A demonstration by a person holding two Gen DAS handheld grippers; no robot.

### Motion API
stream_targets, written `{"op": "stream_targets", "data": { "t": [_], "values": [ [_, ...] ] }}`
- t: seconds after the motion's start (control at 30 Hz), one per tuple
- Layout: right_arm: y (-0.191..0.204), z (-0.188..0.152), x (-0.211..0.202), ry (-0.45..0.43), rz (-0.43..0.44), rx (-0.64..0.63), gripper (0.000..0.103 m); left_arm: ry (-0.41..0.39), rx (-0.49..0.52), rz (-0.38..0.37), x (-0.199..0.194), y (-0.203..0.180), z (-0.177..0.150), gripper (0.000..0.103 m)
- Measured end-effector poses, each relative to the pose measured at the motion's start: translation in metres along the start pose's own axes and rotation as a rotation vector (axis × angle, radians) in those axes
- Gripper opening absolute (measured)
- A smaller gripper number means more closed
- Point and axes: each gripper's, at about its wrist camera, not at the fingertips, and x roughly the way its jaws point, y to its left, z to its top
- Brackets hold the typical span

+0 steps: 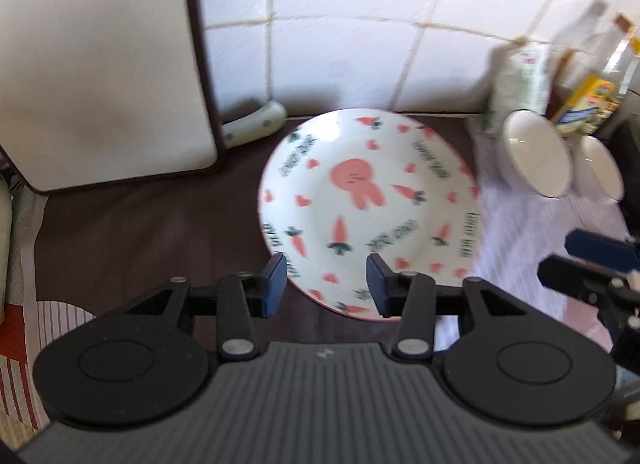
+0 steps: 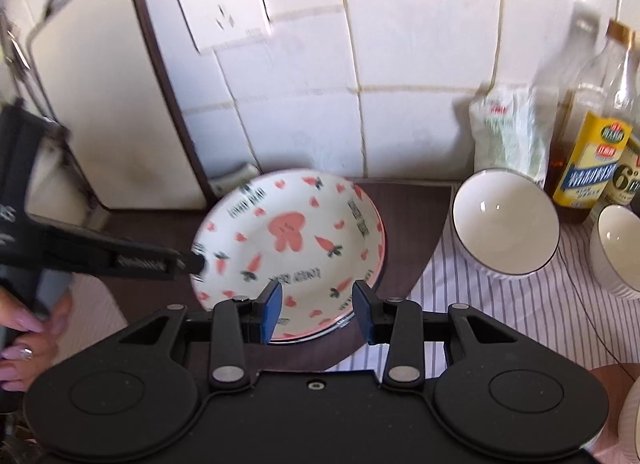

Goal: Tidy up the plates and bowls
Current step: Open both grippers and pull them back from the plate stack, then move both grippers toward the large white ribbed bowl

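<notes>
Plate (image 1: 368, 207) with the rabbit and carrot print lies flat on the dark mat of the tabletop (image 1: 140, 232) near the tiled wall, seemingly atop another plate whose rim shows beneath it in the right wrist view, with two white bowls (image 2: 505, 219) to its right on the striped cloth. Both the left hand-held gripper (image 1: 327, 284) and the right hand-held gripper (image 2: 317, 310) hang released and empty above its near edge. Judging from this, the plate is placed, so the bowls come next: approach one rim squarely, clamp gently, and clear the bottles (image 2: 588, 135) behind.
</notes>
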Motion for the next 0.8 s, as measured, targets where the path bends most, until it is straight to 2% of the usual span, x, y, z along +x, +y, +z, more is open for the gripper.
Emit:
{"op": "stream_targets", "data": {
  "t": [0.27, 0.53, 0.67, 0.8],
  "values": [
    [-0.027, -0.004, -0.06, -0.06, -0.014, -0.028, 0.046, -0.029, 0.092, -0.023, -0.049, -0.04, -0.008, 0.066],
    [-0.049, -0.022, -0.114, -0.085, -0.06, -0.049, 0.046, -0.026, 0.239, -0.053, -0.083, -0.092, -0.028, 0.076],
    [-0.067, -0.035, -0.139, -0.093, -0.058, -0.034, 0.05, -0.041, 0.273, -0.076, -0.091, -0.117, -0.039, 0.087],
    [-0.082, -0.051, -0.16, -0.088, -0.093, -0.036, 0.05, -0.019, 0.313, -0.092, -0.087, -0.142, -0.052, 0.088]
  ]
}}
